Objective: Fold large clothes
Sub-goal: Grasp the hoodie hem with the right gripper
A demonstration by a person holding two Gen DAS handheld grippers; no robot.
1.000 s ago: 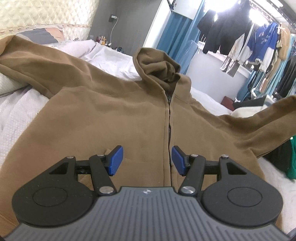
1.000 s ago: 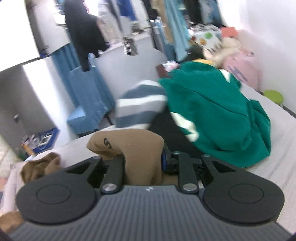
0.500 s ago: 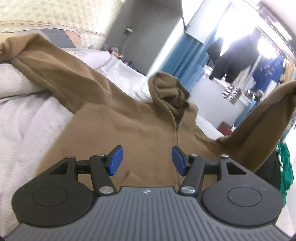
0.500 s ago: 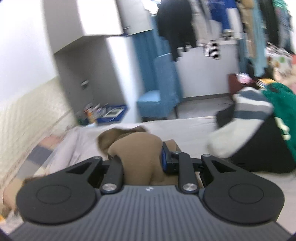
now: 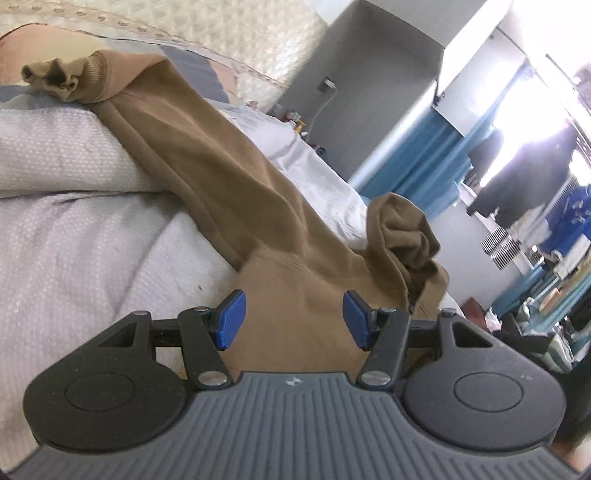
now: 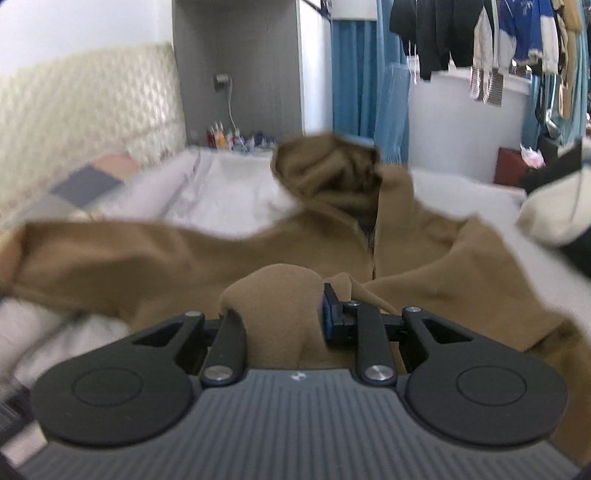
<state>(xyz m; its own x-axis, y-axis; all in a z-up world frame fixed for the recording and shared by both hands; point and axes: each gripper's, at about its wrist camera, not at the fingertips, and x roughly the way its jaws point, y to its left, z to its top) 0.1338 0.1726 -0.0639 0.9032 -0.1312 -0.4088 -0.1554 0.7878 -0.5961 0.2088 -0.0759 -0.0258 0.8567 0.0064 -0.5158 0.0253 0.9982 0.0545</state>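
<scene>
Right wrist, right claw (image 6: 280,314) clamping brown hoodie (image 6: 147,258) sleeve

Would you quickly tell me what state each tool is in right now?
Left tool: open, holding nothing, over the brown hoodie.
Right tool: closed on a bunch of the brown hoodie's fabric.

Hoodie (image 5: 258,206) plain tan-brown, ribbed cuff (image 5: 66,79) same shade. Bedspread (image 5: 74,240) pale lilac-grey with tiny white dots. Headboard (image 6: 88,110) cream, quilted diamond pattern. Pillow (image 6: 85,182) in grey and pink blocks. Curtain (image 6: 354,74) blue. Left gripper (image 5: 293,319) and right gripper (image 6: 280,314) black, grey ribbed body, blue pads (image 5: 231,319). Hanging clothes (image 6: 517,33) black, blue-white; one striped black-white.
</scene>
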